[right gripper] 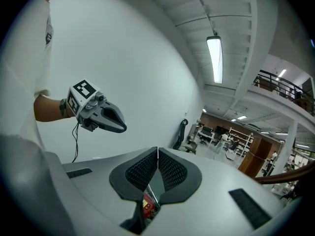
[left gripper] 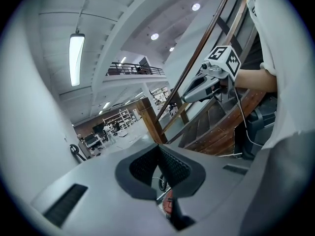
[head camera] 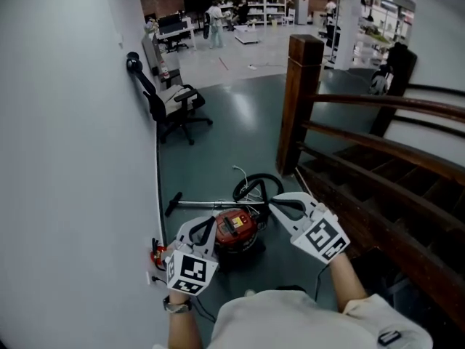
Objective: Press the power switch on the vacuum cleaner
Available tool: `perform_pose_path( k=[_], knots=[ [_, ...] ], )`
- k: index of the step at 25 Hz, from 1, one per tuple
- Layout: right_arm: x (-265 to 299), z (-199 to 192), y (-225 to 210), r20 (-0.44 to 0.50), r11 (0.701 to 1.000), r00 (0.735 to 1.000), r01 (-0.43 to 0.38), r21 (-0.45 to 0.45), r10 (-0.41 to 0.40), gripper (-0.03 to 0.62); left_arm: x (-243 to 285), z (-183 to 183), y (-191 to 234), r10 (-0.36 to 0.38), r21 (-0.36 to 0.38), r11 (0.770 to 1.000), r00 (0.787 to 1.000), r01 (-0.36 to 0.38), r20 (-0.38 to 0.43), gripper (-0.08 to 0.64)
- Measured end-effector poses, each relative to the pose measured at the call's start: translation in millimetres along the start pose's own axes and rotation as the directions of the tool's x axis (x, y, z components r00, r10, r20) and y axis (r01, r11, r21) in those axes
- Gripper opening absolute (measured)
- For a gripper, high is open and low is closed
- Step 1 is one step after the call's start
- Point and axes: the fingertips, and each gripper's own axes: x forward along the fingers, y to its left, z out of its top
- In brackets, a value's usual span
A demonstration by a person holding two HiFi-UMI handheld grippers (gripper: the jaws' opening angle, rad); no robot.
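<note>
Head view puts your left tongs [head camera: 212,222] at the near left edge of the vacuum cleaner [head camera: 236,227], which sits on the floor [head camera: 232,129], close to the wall [head camera: 73,158]. Your right tongs [head camera: 276,204] hang just right of the vacuum cleaner, over its black hose [head camera: 256,186]. From up there you cannot tell whether either pair touches the red body.

Left gripper view shows your left tongs pressed together at the tips with nothing between them. Right gripper view shows your right tongs the same way, pressed together and empty.

In both gripper views the vacuum cleaner is cut down to a red sliver, seen through the slit below the pads. Its power switch is too small to pick out in any view. Your left tongs cover the near left part of the vacuum cleaner. The wand [head camera: 200,204] lies left of the vacuum cleaner, and a wooden stair railing [head camera: 363,137] rises to its right.
</note>
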Motion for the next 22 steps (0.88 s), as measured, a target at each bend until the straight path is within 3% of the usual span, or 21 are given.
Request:
perform_pose_path(
  k=[11,22],
  knots=[
    [35.4,-10.6,-6.2,-0.04,0.999,0.999,-0.032,0.019,0.032,0.031,18.6,-20.0,18.8,-0.032,-0.02,0.999,0.999,0.031,-0.038,0.0],
    [73.4,-34.1,-37.7,-0.062,0.998,0.996,-0.058,0.008,0.058,0.031,51.8,-42.2,28.6,-0.003,-0.082,0.997,0.997,-0.003,-0.077,0.0]
  ],
)
